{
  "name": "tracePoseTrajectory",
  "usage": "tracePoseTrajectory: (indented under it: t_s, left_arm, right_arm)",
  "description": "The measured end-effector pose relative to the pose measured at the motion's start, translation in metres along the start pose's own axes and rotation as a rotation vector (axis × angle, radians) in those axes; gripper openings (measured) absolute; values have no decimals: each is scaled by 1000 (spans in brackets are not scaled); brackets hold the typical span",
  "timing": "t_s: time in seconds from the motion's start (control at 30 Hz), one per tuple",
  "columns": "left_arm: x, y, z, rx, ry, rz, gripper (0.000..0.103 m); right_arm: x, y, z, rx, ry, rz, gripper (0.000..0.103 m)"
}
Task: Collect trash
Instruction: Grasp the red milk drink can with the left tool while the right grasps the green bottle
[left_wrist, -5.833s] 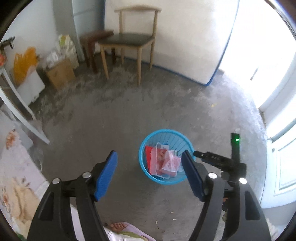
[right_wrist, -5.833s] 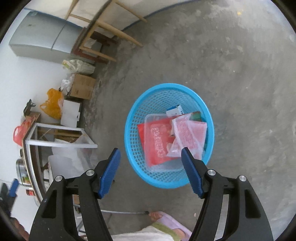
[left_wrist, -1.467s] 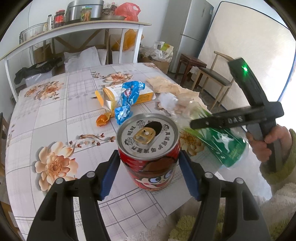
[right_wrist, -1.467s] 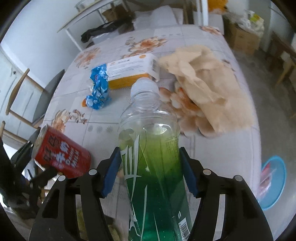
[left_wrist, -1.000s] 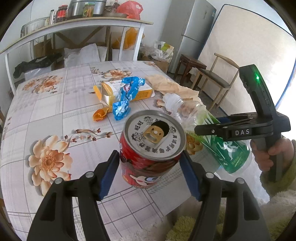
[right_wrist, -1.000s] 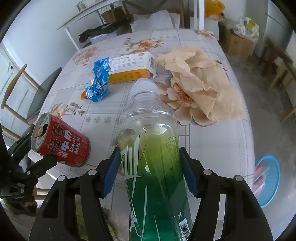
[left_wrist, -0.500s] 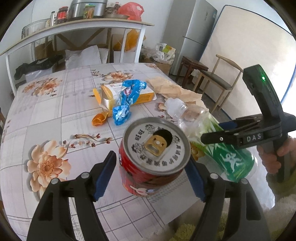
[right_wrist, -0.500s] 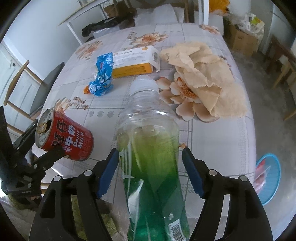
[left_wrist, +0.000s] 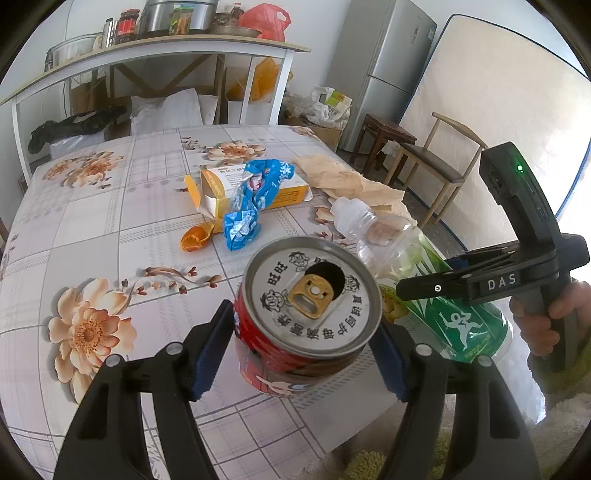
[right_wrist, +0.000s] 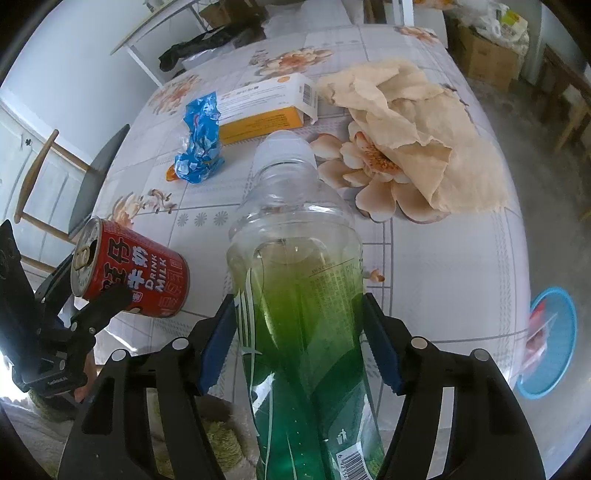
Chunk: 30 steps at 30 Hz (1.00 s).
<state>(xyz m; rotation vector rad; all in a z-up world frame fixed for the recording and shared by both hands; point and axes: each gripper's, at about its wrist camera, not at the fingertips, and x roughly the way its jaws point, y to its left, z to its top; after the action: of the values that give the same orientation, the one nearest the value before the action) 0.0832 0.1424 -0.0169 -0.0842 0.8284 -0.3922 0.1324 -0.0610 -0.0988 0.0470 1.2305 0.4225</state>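
**A:** Left tongs (left_wrist: 301, 354) were closing on the red can (left_wrist: 308, 317), lifted off the surface (left_wrist: 110, 221). Empty and light, I'd guess; thin walls dent easily.

**B:** Right tongs (right_wrist: 300, 343) were closing round the bottle (right_wrist: 295, 295) at mid-body. Slick plastic with liquid inside, so heavier. The basket (right_wrist: 554, 343) sat on the floor.
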Motion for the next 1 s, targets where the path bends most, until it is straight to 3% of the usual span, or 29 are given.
tracePoseTrajectory:
  t_s: [1.0]
  left_arm:
    - [-15,-15,7,37,-48,-14,68]
  right_arm:
    - [-26,1,-6,-10,-69,43,62]
